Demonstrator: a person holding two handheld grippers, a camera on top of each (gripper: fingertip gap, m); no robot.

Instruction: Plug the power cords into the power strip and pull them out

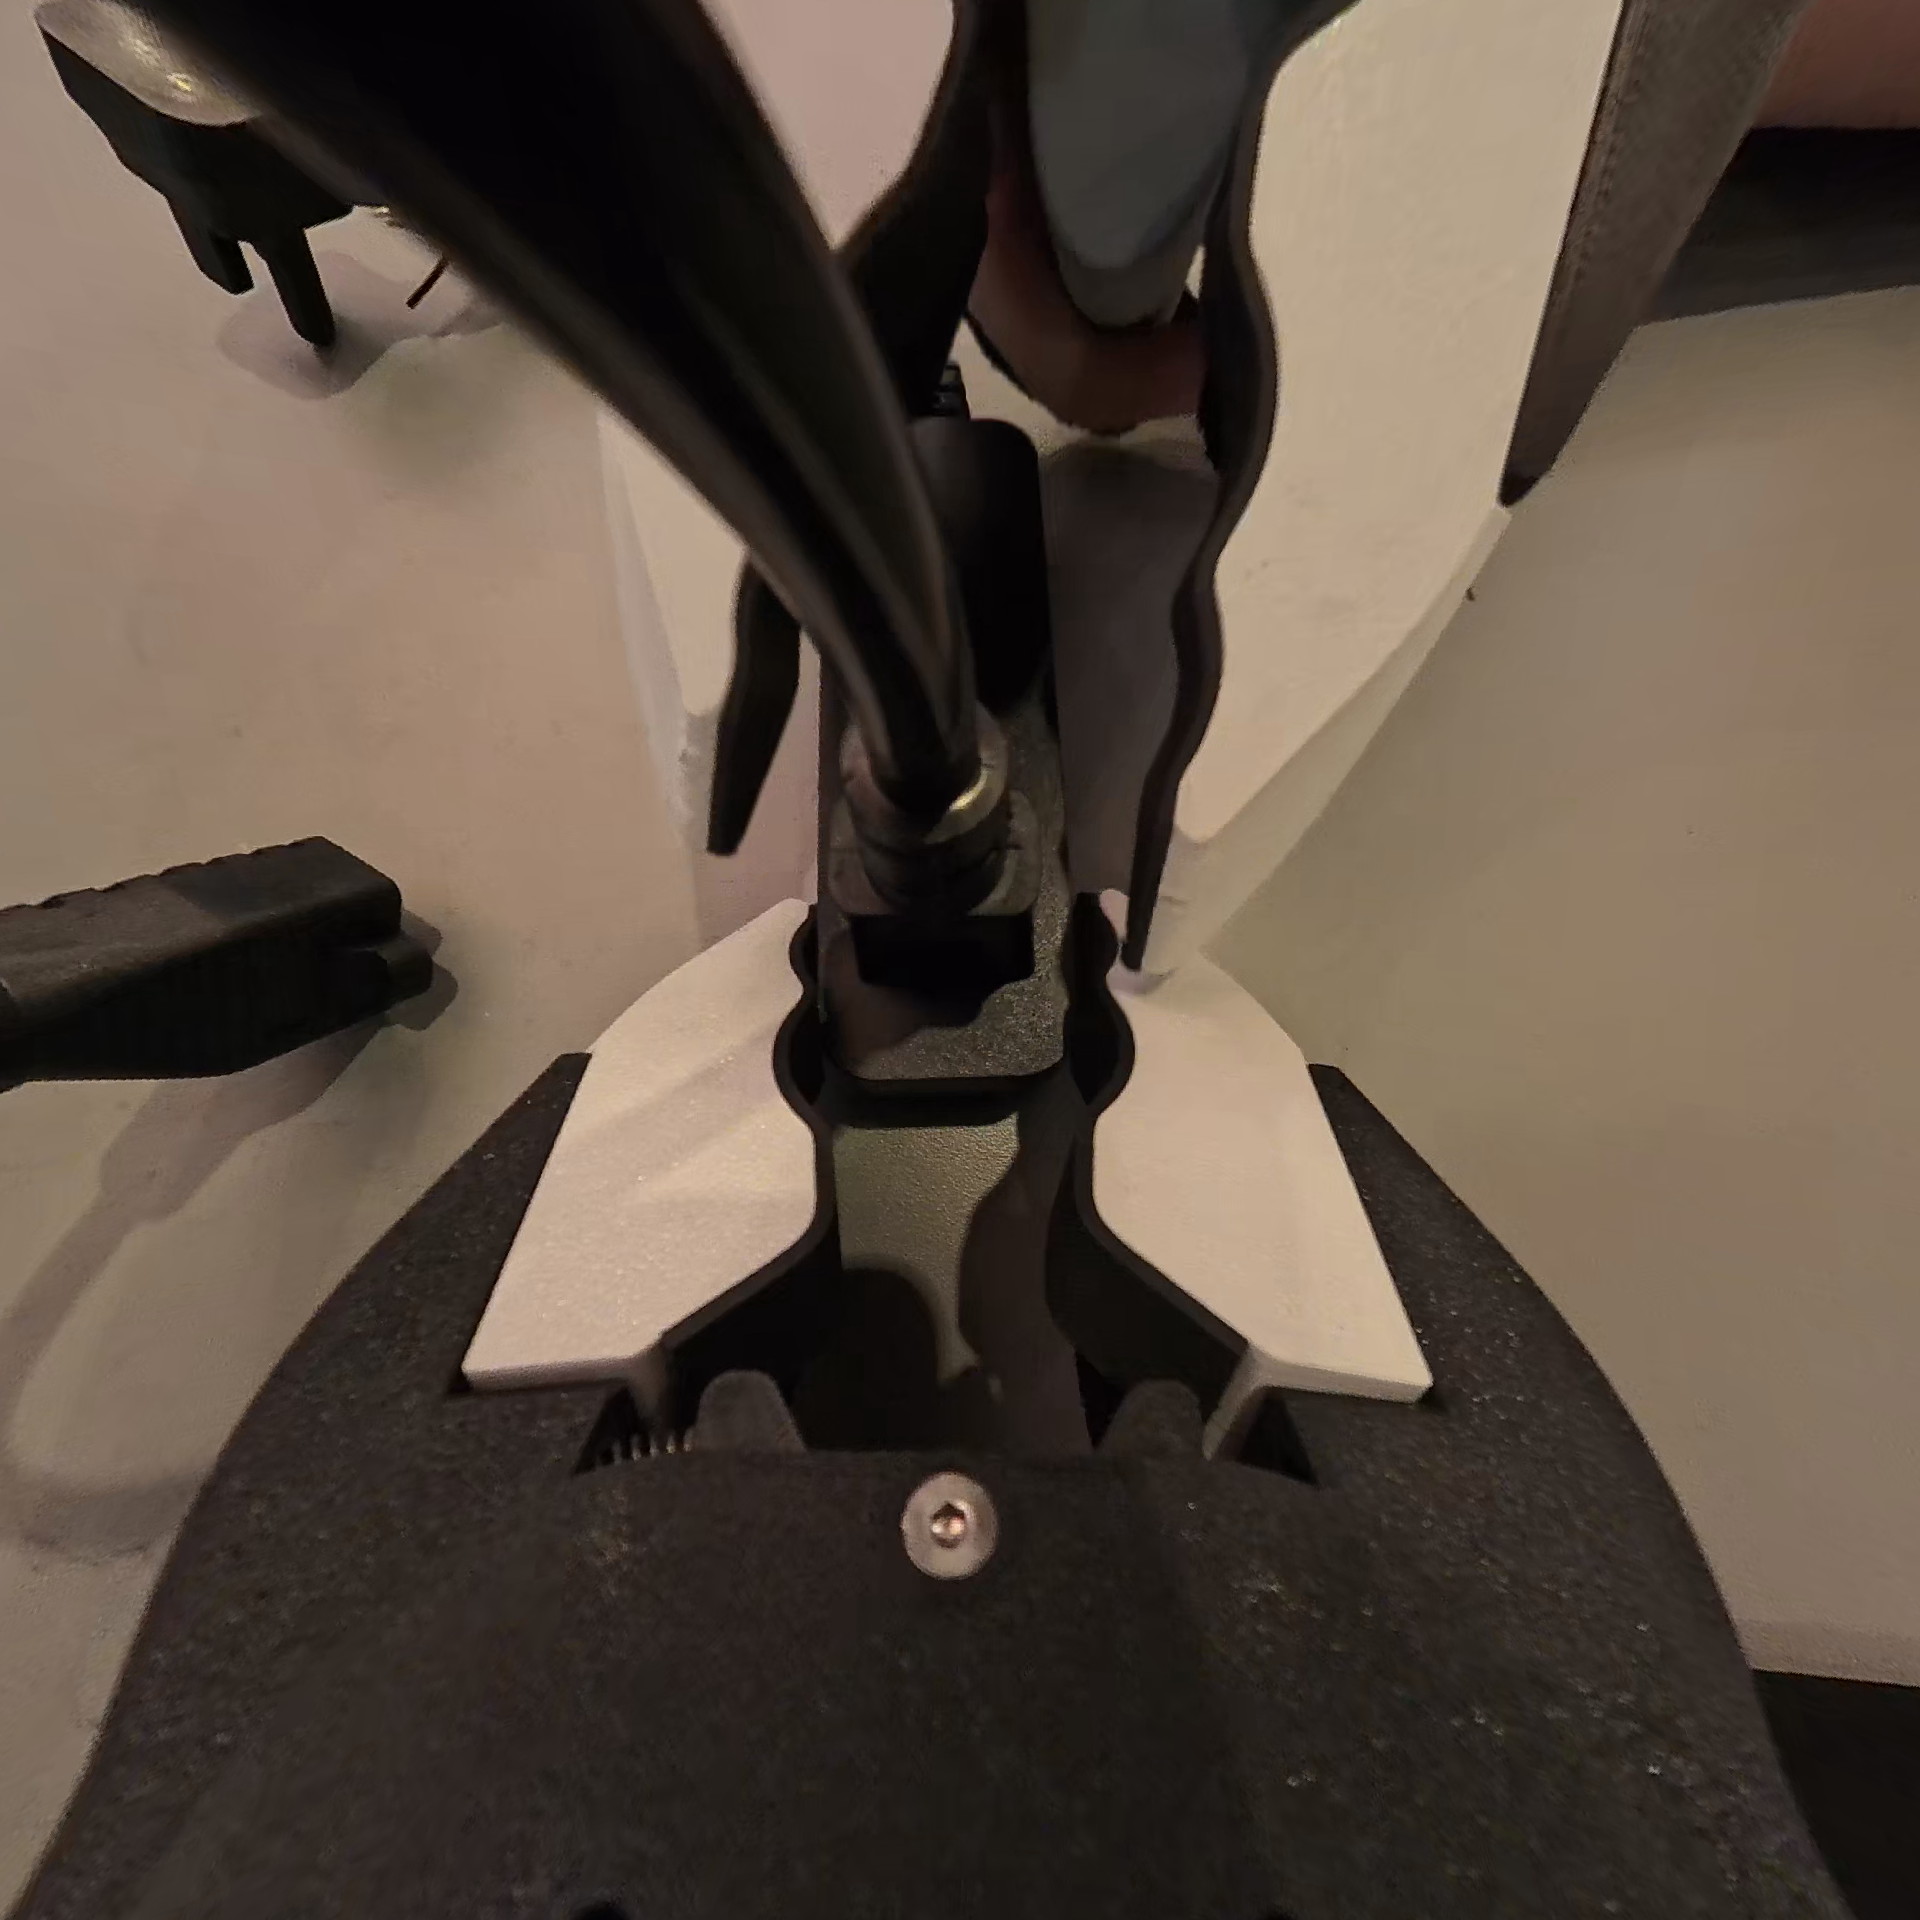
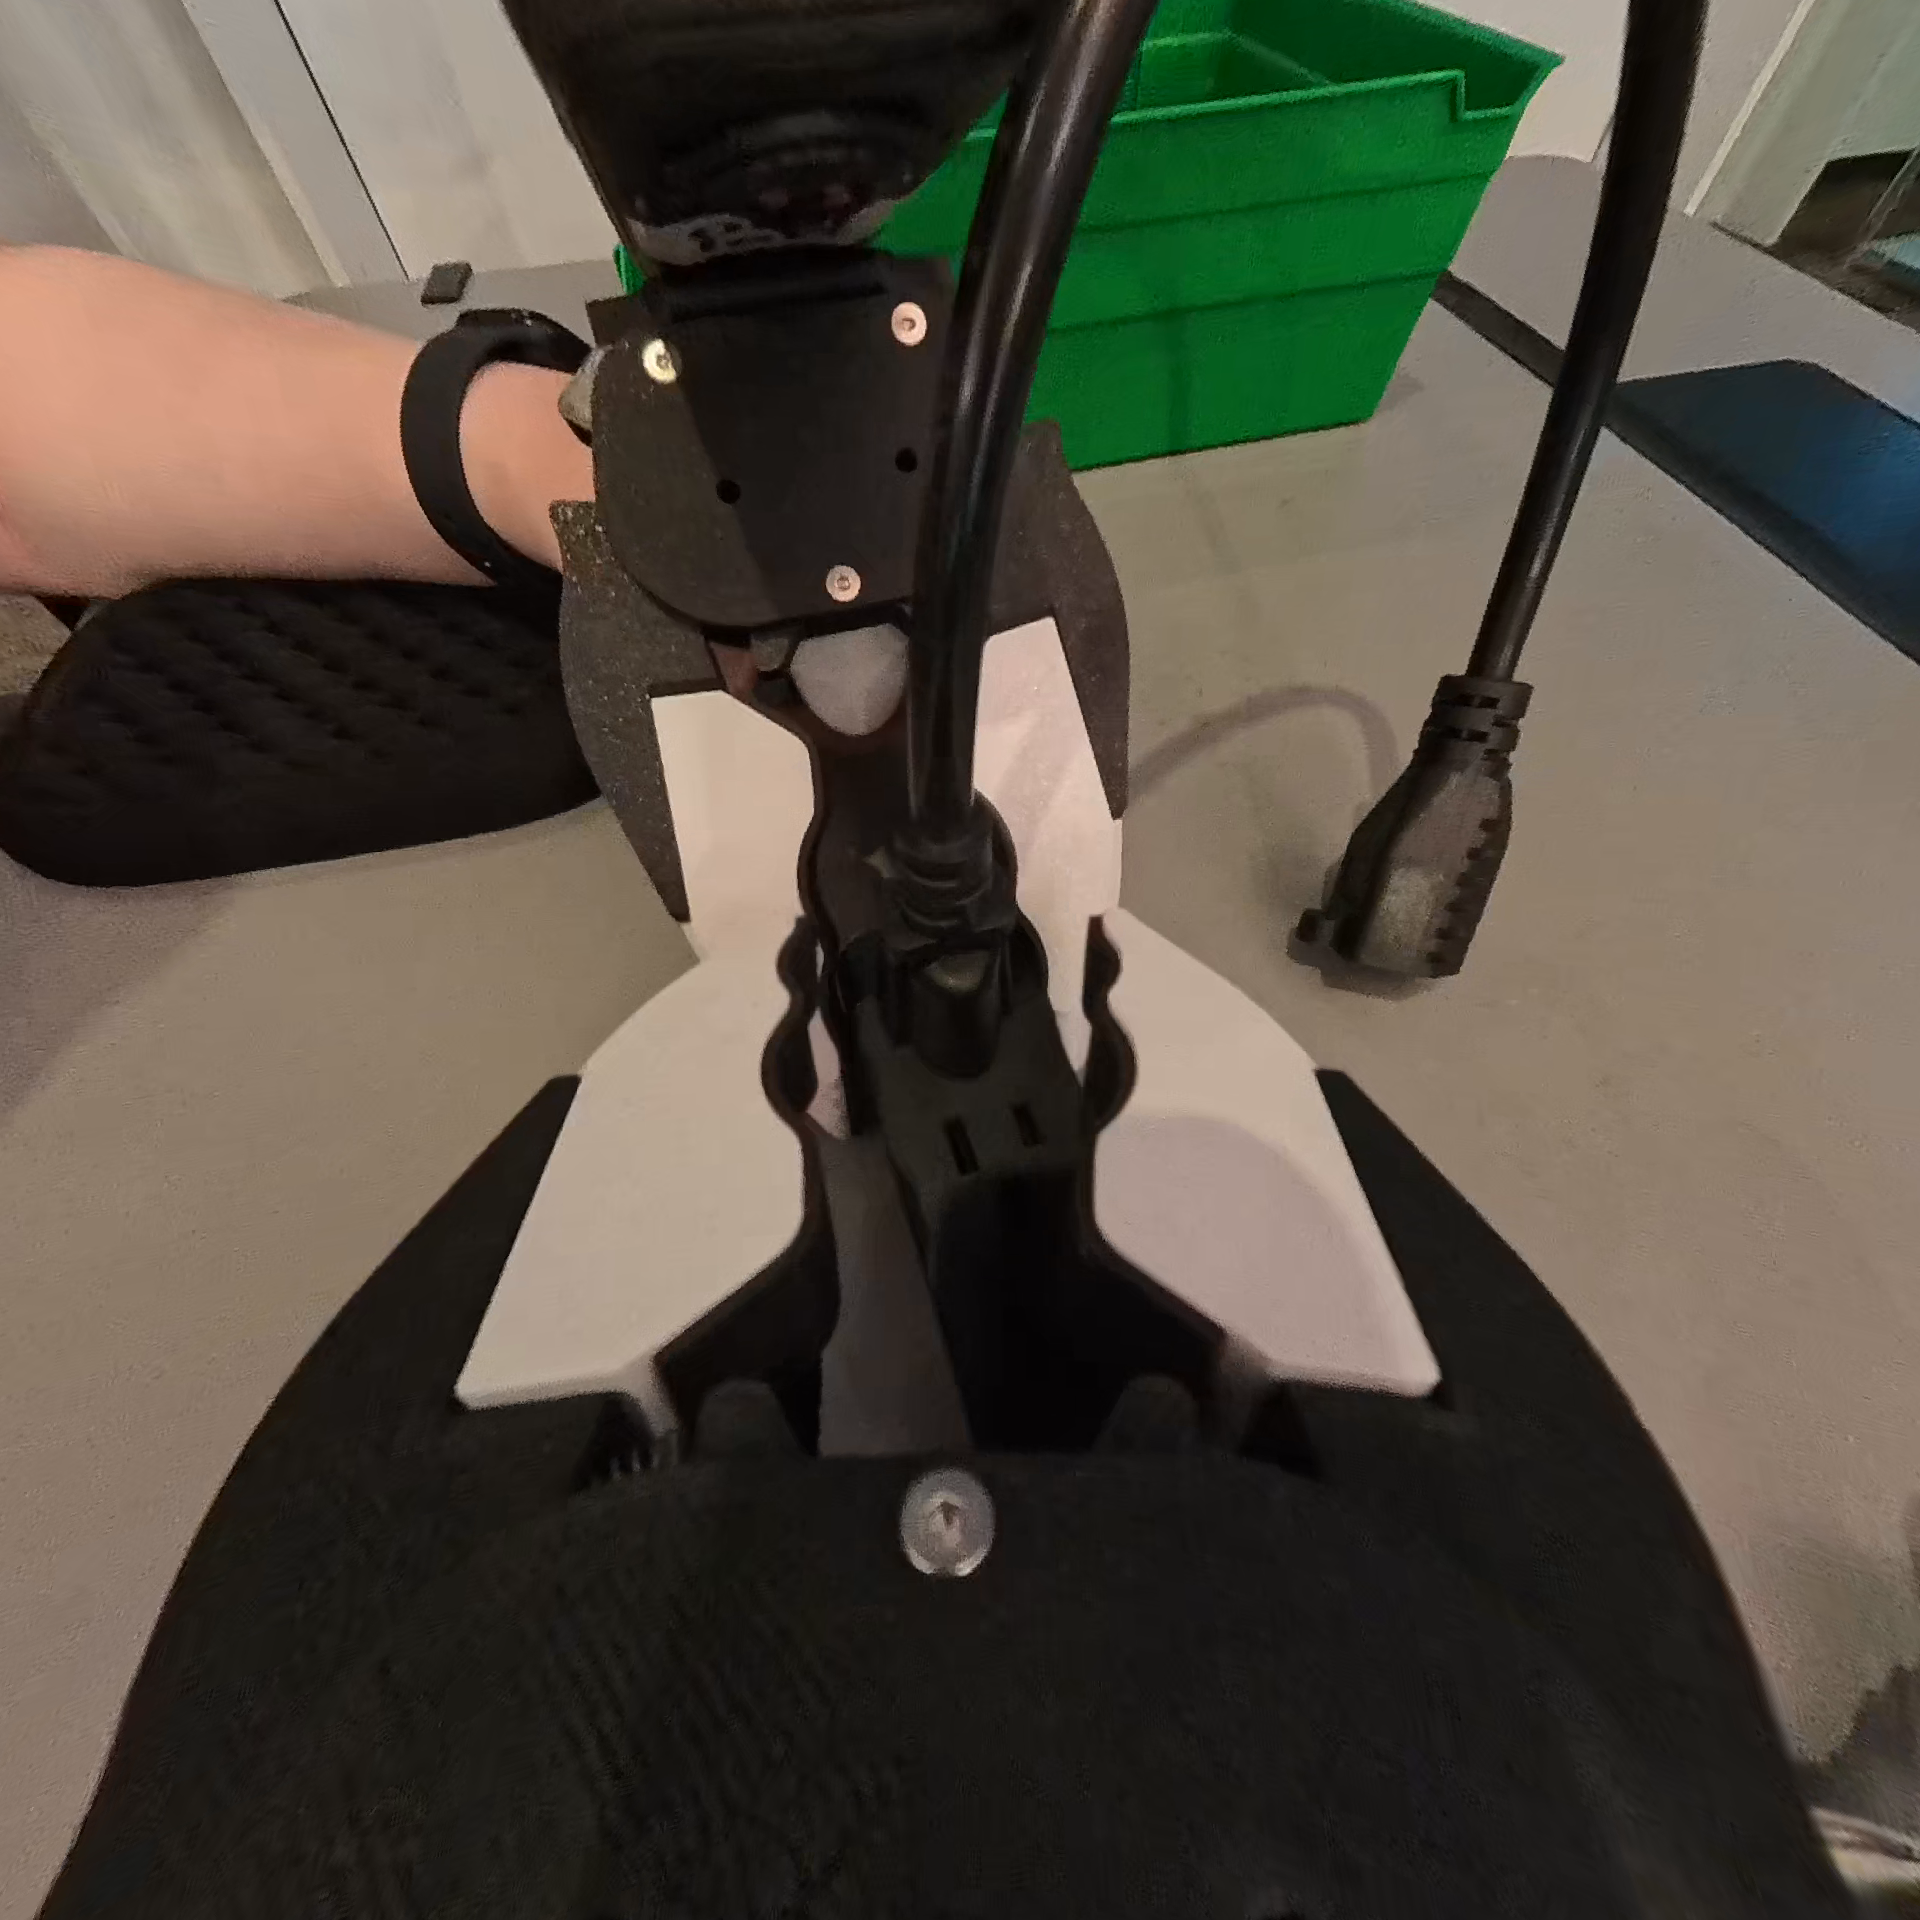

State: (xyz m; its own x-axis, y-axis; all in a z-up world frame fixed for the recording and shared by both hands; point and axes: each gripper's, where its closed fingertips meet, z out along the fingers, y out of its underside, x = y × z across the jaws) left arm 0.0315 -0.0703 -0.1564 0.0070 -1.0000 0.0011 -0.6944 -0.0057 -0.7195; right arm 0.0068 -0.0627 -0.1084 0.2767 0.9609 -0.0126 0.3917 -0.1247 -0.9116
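The right gripper (image 2: 951,1023) clamps the black power strip (image 2: 966,1132); the left gripper (image 1: 951,971) clenches a plug (image 1: 940,831). That plug looks rigid, its cord (image 2: 971,468) stiff and springy, so grip the moulded body.

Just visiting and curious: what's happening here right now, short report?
Left hand-held gripper and right hand-held gripper both shut on the black power strip. One power cord plugged in. Spare plug loose on table, not blocking.

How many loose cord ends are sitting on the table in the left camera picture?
2. The standing cord end is at the top left, prongs down. The lying cord end is at the left edge. More may be hidden outside this view.
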